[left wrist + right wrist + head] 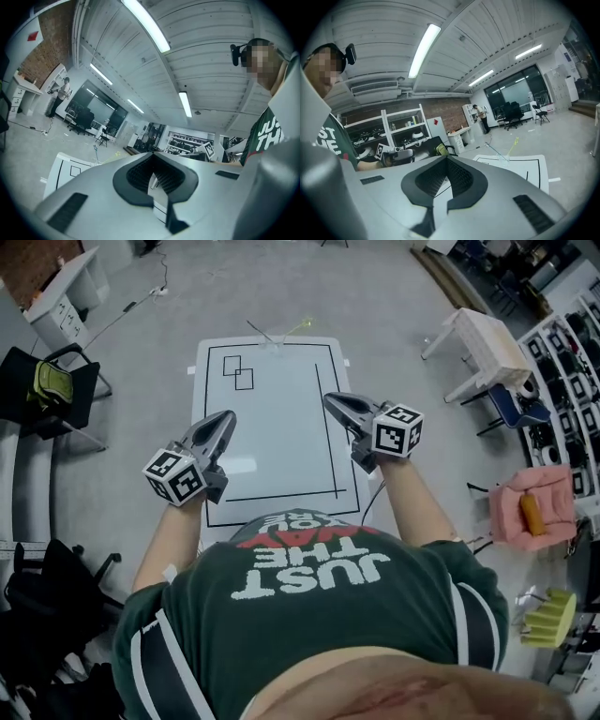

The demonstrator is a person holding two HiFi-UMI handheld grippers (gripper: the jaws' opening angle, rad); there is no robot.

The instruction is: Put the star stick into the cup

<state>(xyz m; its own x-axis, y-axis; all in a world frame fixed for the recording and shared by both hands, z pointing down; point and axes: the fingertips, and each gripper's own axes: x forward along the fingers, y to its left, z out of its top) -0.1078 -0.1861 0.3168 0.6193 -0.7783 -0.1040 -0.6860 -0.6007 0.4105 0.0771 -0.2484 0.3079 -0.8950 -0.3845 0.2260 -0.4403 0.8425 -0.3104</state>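
A small clear cup (273,341) stands at the far edge of the white table (281,427), and it also shows in the right gripper view (503,158). A yellow-green stick (298,327) and a thin dark stick (257,331) lean out of the cup; a star shape is too small to make out. My left gripper (225,418) hovers over the table's near left, shut and empty. My right gripper (334,401) hovers over the near right, also shut and empty. Both are far from the cup.
Black lines and two small squares (238,372) are drawn on the table. A black chair (56,390) stands to the left, with a white side table (483,343) and a pink chair (530,507) to the right. Grey floor surrounds the table.
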